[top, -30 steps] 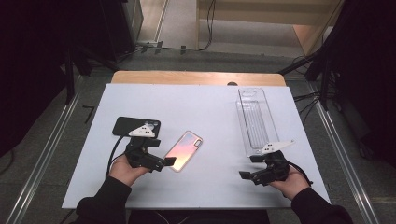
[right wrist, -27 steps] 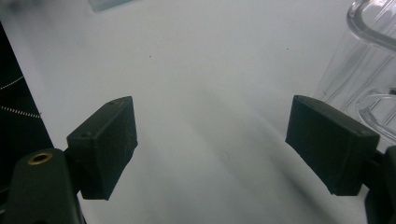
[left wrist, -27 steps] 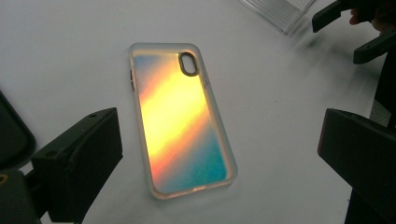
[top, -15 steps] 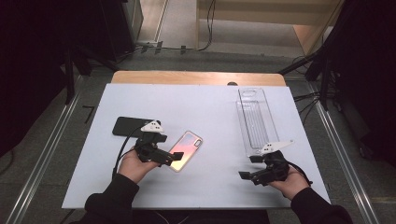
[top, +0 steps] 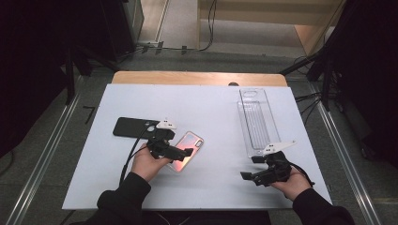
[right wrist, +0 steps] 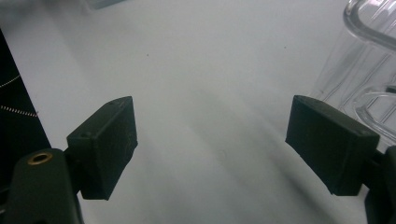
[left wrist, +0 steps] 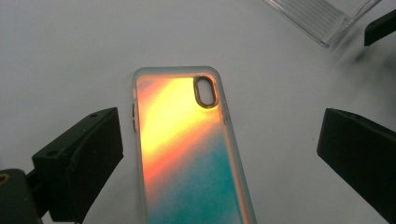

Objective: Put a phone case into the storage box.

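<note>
The iridescent phone case [top: 186, 151] lies flat on the white table [top: 206, 112], left of the middle and nearer the front edge than the back — its long axis runs on a slant, the camera cut-out end pointing toward the far right corner, the other end toward the person's left hand. In the left gripper view the case [left wrist: 187, 154] sits between the two black jaws with clear table on both sides of it, so the left gripper [top: 180, 152] is spread wide and grips nothing. Just behind that hand, toward the left edge, a black phone [top: 133, 127] lies flat, close to the case. A clear plastic tray [top: 258, 122] stretches lengthwise near the right edge, well apart from the case. The right gripper [top: 256, 168] hovers by the tray's near end — jaws released, bare table between them.
</note>
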The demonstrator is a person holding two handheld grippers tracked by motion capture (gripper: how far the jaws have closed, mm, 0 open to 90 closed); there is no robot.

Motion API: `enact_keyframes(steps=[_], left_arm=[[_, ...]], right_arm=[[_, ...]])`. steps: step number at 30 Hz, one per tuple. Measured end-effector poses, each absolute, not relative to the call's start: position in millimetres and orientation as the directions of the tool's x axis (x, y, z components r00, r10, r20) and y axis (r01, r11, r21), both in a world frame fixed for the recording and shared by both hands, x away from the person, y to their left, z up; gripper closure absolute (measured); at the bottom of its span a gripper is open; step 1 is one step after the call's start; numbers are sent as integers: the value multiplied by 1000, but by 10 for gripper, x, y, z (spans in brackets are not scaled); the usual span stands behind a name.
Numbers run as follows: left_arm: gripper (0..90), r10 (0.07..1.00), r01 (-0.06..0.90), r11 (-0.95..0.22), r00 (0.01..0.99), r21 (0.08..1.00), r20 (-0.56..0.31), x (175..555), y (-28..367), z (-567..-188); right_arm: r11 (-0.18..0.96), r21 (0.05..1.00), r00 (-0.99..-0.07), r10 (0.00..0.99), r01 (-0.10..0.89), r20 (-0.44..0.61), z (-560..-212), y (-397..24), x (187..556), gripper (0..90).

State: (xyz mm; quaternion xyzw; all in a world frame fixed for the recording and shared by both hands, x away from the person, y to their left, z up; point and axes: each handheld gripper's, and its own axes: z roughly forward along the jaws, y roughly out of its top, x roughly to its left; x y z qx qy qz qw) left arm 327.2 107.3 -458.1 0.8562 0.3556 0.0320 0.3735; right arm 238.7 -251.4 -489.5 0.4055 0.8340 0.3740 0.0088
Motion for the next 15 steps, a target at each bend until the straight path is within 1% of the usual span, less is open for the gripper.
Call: enact_keyframes(steps=[7,9,12,15], left_arm=[[5,658,599,-467,727,650,-197,3319,965,-4667],[30,662,607,-468,722,643,-200,3318,956,-4683],[30,671,594,-472,721,651,-170,3302,943,-4689],[29,679,597,-467,715,652,-168,3304,950,-4713]], right_arm=[[394,631,-672,683,668,286,-4893,-2514,2386,149],[396,630,-673,683,668,284,-4891,-2515,2382,150],[398,629,-674,683,667,282,-4892,-2517,2381,150],[399,629,-674,684,667,280,-4892,-2518,2380,150]])
